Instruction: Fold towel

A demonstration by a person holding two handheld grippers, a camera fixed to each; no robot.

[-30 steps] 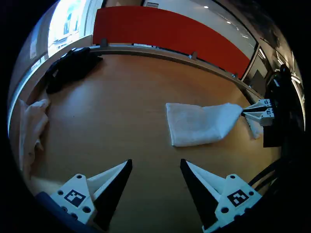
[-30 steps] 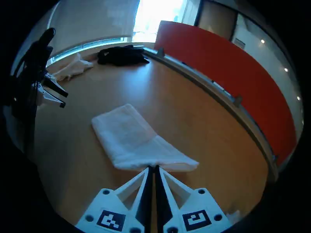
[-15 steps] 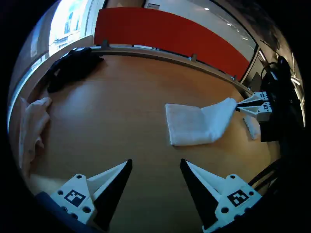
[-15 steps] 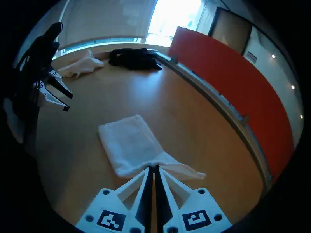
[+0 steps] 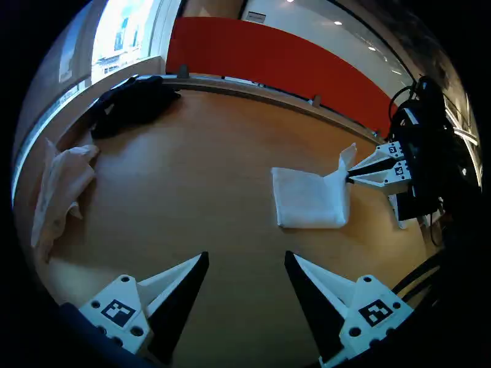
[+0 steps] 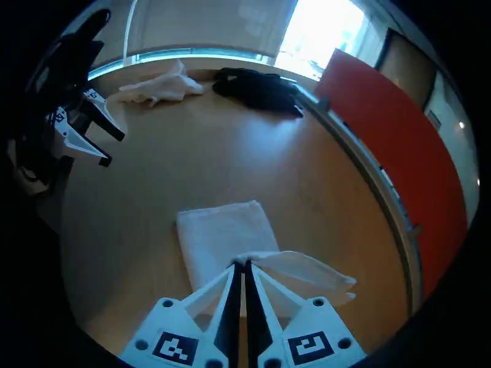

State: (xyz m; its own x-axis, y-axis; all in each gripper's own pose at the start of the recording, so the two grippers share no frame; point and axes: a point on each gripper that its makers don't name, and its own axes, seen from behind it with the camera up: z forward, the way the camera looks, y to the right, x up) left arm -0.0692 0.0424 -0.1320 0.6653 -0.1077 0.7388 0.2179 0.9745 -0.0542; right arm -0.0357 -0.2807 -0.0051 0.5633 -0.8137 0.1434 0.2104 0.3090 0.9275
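Since a second ago, right tool [image 6: 240, 265] has carried its pinched edge of the white towel [image 5: 307, 199] up and inward; the flat part now looks shorter and the flap stands higher. Fingers are closed tight on that edge, the cloth draping from the tips. The rest of the towel lies flat mid-bench [image 5: 184, 172], which anchors the fold line. Judgement: the edge is held high so the flap clears the lower layer before being laid over. Left tool [image 5: 245, 253] is spread wide and empty above bare wood, well apart from the towel, probably keeping clear.
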